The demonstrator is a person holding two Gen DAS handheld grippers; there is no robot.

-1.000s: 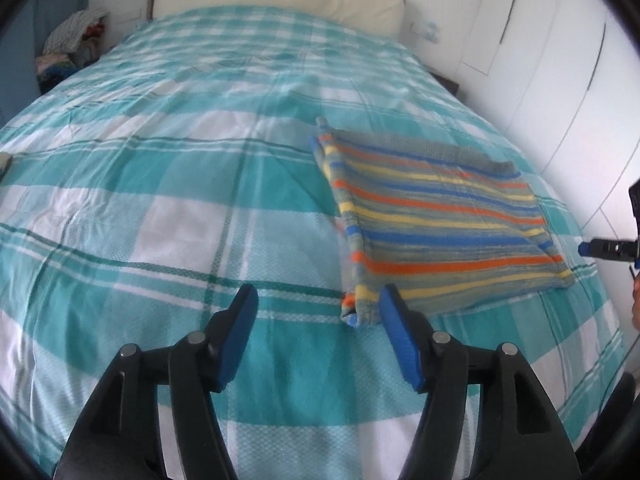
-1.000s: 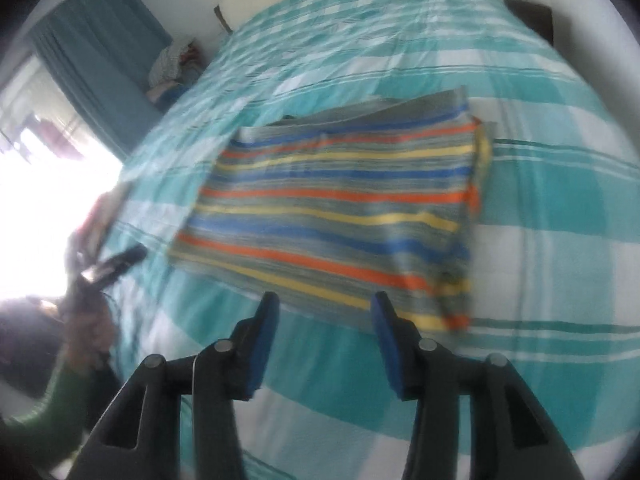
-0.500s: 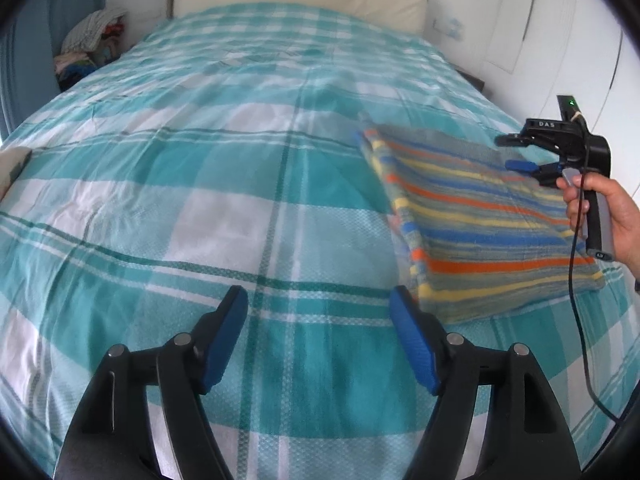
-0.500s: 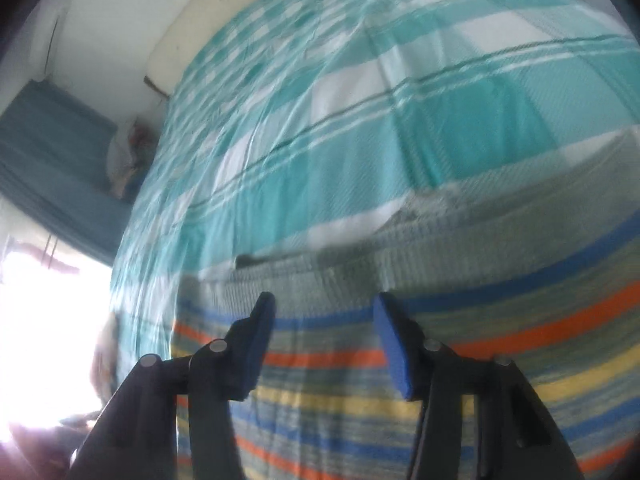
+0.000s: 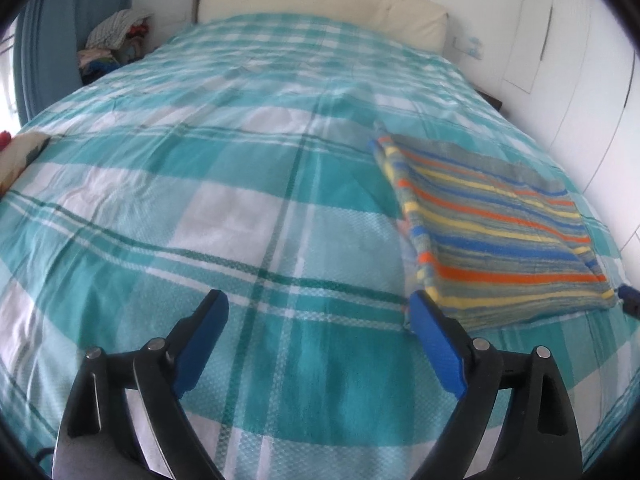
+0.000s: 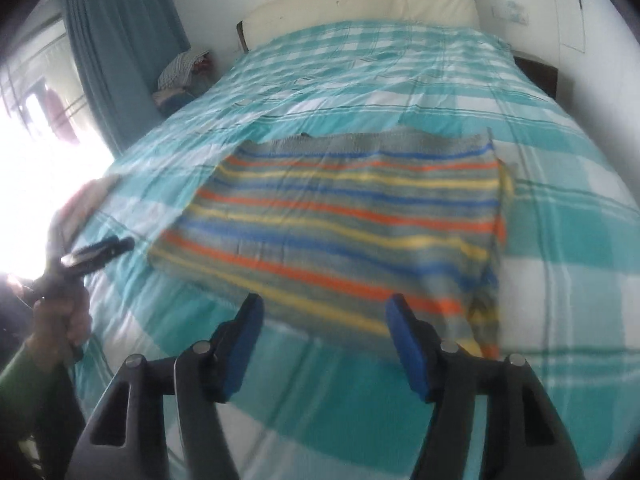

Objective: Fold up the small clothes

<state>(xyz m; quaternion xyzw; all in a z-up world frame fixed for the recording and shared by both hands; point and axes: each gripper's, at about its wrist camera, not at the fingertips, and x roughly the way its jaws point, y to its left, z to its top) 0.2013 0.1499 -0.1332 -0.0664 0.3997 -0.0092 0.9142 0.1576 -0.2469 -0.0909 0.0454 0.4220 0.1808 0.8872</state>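
left gripper (image 5: 318, 306): jaws spread wide, holding nothing, above bare checked bedspread (image 5: 200, 200)
right gripper (image 6: 324, 306): jaws wide apart, holding nothing, hovering over near edge of cloth
striped cloth (image 6: 344, 224): folded flat rectangle on the bed, right of the left gripper's right finger
background: headboard (image 5: 320, 8), clothes pile (image 5: 116, 40) beside curtain (image 6: 120, 60)
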